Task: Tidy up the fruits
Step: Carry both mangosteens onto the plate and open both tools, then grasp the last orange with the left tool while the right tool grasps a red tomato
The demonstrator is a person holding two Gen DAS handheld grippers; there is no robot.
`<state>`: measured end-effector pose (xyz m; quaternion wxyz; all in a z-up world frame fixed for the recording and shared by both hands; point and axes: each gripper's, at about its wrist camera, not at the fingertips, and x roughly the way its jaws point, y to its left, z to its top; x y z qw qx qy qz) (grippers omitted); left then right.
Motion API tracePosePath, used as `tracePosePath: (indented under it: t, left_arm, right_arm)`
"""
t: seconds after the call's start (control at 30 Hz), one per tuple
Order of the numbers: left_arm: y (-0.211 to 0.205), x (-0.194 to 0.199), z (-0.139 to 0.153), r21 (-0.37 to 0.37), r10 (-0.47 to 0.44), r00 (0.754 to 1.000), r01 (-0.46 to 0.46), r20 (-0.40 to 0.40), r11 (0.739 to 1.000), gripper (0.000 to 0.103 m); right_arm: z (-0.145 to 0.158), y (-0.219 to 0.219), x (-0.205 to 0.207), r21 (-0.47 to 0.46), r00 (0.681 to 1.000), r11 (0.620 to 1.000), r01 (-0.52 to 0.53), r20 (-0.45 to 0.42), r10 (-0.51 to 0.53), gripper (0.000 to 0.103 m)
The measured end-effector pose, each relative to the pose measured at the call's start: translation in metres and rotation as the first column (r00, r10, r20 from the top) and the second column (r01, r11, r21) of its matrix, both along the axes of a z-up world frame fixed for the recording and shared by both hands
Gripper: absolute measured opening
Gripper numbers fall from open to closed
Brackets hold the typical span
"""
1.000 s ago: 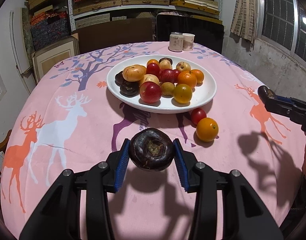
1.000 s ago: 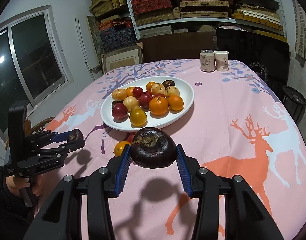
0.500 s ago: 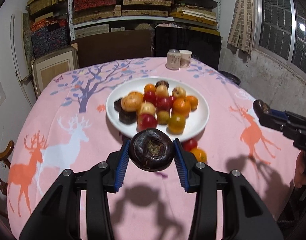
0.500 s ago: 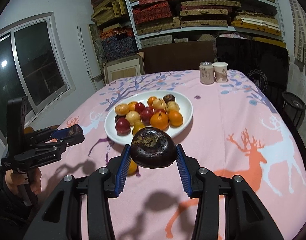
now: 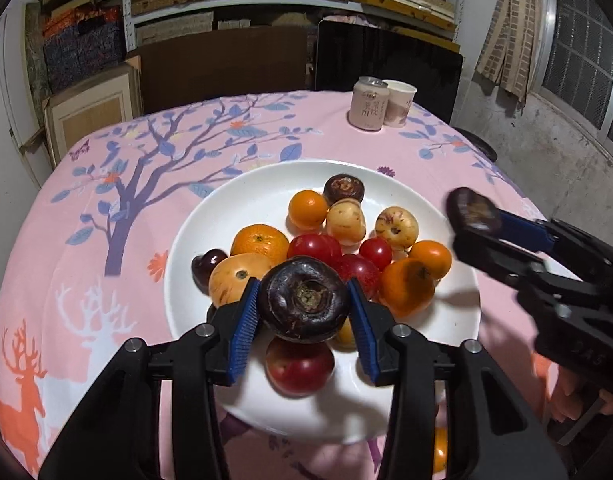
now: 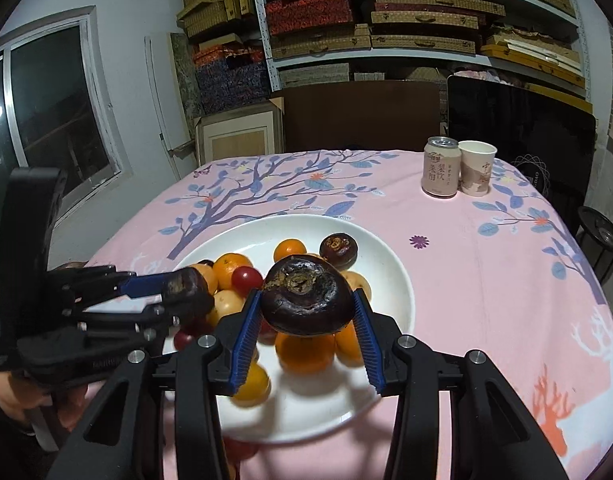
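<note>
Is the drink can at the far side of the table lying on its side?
No. In the right wrist view the drink can stands upright on the pink tablecloth, right beside a paper cup.

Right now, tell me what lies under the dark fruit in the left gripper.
Beneath the dark fruit in the left gripper: a red fruit on the white plate, and a yellow one's edge. The rest there is covered.

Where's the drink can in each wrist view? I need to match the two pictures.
Left wrist: can upper right of centre, at the table's far edge, left of the paper cup.
Right wrist: can right of centre, upper half, again left of the cup.
Shared landmark: white plate of fruit, nearer than the can in both.
</note>
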<state>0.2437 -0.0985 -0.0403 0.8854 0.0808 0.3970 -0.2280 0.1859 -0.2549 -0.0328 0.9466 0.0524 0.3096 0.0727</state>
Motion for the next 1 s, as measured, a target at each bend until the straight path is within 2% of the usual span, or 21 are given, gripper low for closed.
tracePosePath:
  t: [0.03,0.07,0.13,0.17,0.2,0.37,0.6,0.7,0.8,0.83,0.93,1.0]
  left_arm:
    - [-0.002,0.001,-0.001,-0.001,-0.008,1.0,0.008,0.005,1.0,0.044]
    - [-0.003,0.002,0.0,-0.005,-0.009,1.0,0.009,0.007,1.0,0.053]
    - [0.0,0.003,0.001,-0.006,0.013,1.0,-0.012,0.028,1.0,0.058]
    - [0.003,0.003,0.002,-0.013,0.012,1.0,-0.012,0.027,1.0,0.063]
    - [0.006,0.001,0.003,-0.017,0.012,0.999,-0.012,0.033,1.0,0.064]
    - [0.019,-0.036,0.007,0.006,-0.046,0.997,0.046,0.068,0.999,0.064]
    - [0.012,-0.128,-0.011,0.046,-0.22,0.973,0.217,0.07,0.975,0.065]
    - [-0.003,-0.149,-0.021,0.067,-0.245,0.967,0.241,0.067,0.968,0.065]
    - [-0.018,-0.151,-0.036,0.088,-0.234,0.971,0.23,0.041,0.969,0.065]
    - [-0.021,-0.149,-0.039,0.086,-0.229,0.973,0.226,0.03,0.97,0.063]
    - [-0.028,-0.137,-0.053,0.092,-0.209,0.978,0.209,-0.011,0.974,0.043]
    - [-0.028,-0.132,-0.059,0.084,-0.211,0.977,0.212,-0.03,0.974,0.037]
  right_arm:
    - [-0.002,0.003,0.005,-0.014,1.0,1.0,-0.005,0.001,0.005,0.047]
    - [-0.003,0.005,0.008,-0.03,1.0,1.0,-0.005,0.004,0.005,0.047]
    - [-0.002,0.007,0.008,-0.051,1.0,0.999,0.006,0.023,-0.005,0.057]
    - [-0.002,0.006,0.005,-0.048,1.0,0.999,0.008,0.025,-0.007,0.059]
    - [-0.001,0.004,0.004,-0.041,1.0,0.999,0.005,0.022,-0.004,0.059]
    - [0.003,-0.009,-0.036,0.005,1.0,1.0,0.011,0.02,-0.011,0.059]
    - [-0.007,-0.029,-0.103,0.048,0.999,0.998,0.037,0.003,-0.037,0.059]
    - [-0.013,-0.032,-0.12,0.044,0.998,0.997,0.06,-0.002,-0.06,0.059]
    - [-0.016,-0.034,-0.132,0.07,0.998,0.995,0.068,-0.005,-0.068,0.059]
    - [-0.017,-0.035,-0.135,0.075,0.997,0.995,0.071,-0.007,-0.071,0.059]
    - [-0.021,-0.035,-0.138,0.081,0.997,0.994,0.075,-0.018,-0.074,0.059]
    - [-0.025,-0.033,-0.137,0.074,0.997,0.995,0.071,-0.034,-0.068,0.059]
